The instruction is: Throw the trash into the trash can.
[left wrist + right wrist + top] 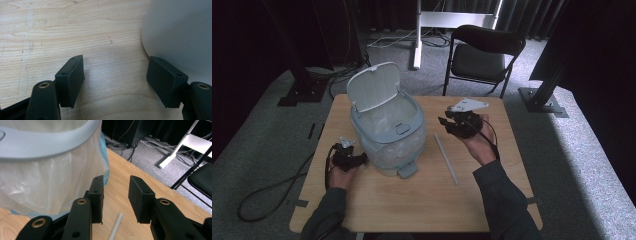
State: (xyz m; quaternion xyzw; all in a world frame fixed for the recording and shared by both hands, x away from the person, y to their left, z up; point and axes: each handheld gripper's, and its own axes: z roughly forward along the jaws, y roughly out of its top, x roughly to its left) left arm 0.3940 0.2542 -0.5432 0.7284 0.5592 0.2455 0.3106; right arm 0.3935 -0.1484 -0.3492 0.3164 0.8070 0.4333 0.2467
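1. Small bin (pixel 387 135) lined with a clear plastic bag (pixel 37 182) standing near the middle of the wooden table (pixel 412 205), lid (pixel 373 86) tipped up at its far left side.
2. Thin white rod (pixel 446 158) lying flat on the table just right of the bin, running from far to near.
3. Left gripper (pixel 360 160) resting low at the near left foot of the bin; jaws spread wide over bare wood, nothing between them, one jaw just beside the bin wall.
4. Right gripper (pixel 447 123) held above the table right of the bin, over the rod's far end.
5. Right jaws partly apart, gripping nothing; rod end (pixel 115 227) seen low between them, untouched.
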